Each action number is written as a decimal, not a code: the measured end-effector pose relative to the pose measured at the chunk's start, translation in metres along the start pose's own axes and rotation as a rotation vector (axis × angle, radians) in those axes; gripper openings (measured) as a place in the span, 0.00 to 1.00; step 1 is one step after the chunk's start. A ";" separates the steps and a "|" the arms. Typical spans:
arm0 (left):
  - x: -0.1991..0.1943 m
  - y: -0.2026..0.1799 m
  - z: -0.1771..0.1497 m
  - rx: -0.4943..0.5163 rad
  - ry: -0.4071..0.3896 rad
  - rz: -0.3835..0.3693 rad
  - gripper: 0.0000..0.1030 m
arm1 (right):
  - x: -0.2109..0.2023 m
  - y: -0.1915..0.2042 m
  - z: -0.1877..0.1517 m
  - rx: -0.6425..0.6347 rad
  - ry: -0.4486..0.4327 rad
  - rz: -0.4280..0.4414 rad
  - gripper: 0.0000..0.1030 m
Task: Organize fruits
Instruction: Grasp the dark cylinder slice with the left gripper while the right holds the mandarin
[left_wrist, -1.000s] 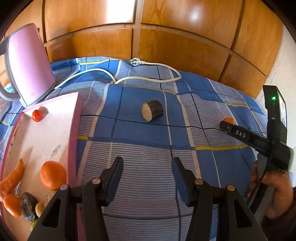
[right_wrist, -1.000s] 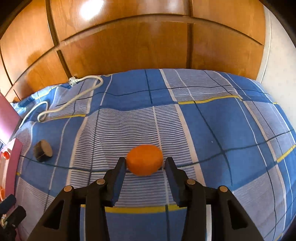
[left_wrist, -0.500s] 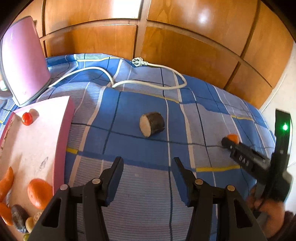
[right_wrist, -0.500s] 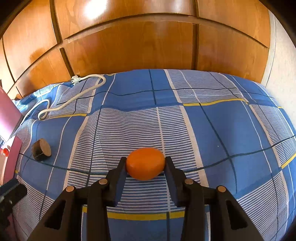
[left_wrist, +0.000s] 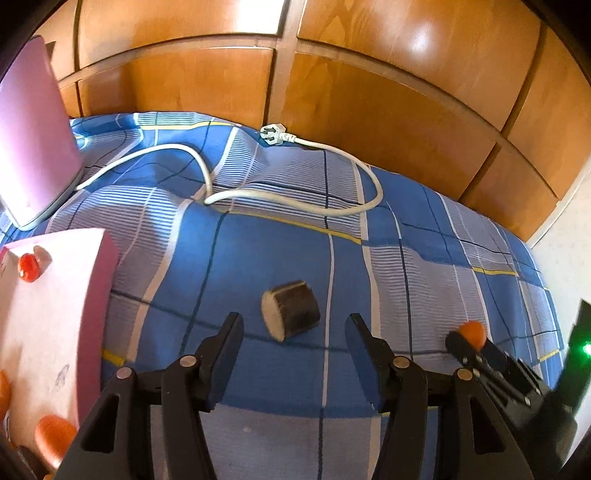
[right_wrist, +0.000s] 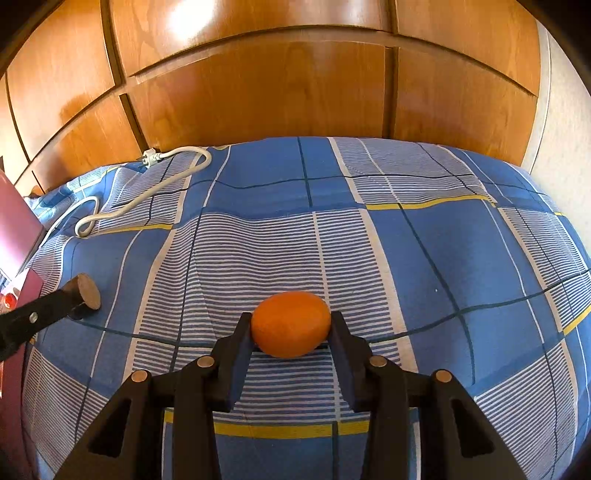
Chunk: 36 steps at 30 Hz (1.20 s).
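Note:
An orange fruit sits between the fingers of my right gripper, which is shut on it just above the blue checked bedspread; it also shows in the left wrist view. My left gripper is open and empty, its fingertips on either side of a dark brown cut fruit piece lying on the bedspread; the piece shows in the right wrist view too. A pink tray at the left holds a small red fruit and an orange one.
A white power cable with plug loops across the far bedspread. A pink upright board stands at far left. Wooden wardrobe doors close off the back. My right gripper's body is at the lower right of the left wrist view.
My left gripper has moved forward, so the dark fruit piece now lies between its fingertips. My right gripper has closed in on the orange fruit and holds it.

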<state>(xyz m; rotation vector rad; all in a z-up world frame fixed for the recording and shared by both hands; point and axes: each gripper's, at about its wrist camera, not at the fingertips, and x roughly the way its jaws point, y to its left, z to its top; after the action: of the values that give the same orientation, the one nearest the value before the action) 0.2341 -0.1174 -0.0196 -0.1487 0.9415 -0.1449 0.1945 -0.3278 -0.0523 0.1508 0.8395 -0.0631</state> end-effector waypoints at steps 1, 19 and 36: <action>0.005 -0.002 0.003 -0.001 0.006 0.005 0.56 | 0.000 0.000 0.000 0.000 -0.001 0.000 0.40; 0.010 0.007 -0.020 -0.006 0.022 0.019 0.36 | 0.000 -0.003 -0.002 0.025 -0.010 0.028 0.41; -0.028 -0.001 -0.094 0.123 -0.044 0.031 0.30 | 0.000 0.000 -0.002 0.000 -0.009 0.023 0.45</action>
<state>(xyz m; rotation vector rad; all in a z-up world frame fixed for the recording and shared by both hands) 0.1415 -0.1192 -0.0521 -0.0235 0.8886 -0.1699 0.1929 -0.3270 -0.0541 0.1604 0.8284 -0.0421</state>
